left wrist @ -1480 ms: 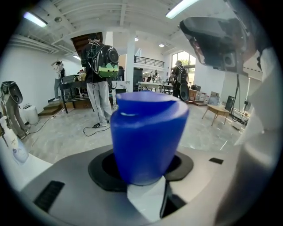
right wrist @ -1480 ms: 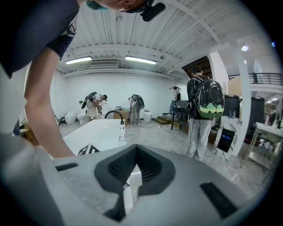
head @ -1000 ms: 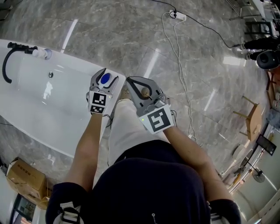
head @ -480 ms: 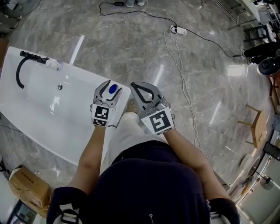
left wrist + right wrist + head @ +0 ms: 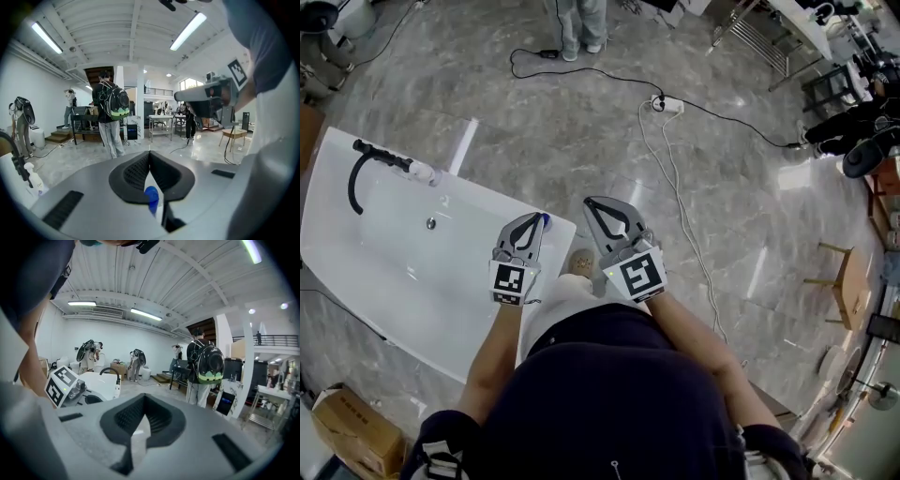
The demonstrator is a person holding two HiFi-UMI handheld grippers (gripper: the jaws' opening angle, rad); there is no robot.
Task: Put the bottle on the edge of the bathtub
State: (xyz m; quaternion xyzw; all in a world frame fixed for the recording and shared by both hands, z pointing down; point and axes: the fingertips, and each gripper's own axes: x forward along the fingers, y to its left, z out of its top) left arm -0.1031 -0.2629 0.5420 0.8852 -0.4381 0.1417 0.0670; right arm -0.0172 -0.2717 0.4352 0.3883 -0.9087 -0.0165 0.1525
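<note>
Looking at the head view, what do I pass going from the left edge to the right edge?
Black faucet → tub drain → left tongs → right tongs → power strip → wooden stool

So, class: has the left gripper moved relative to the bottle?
Yes. The left gripper has pulled back off the bottle, which stands on the bathtub edge just beyond its tips; its jaws have just closed, empty.
</note>
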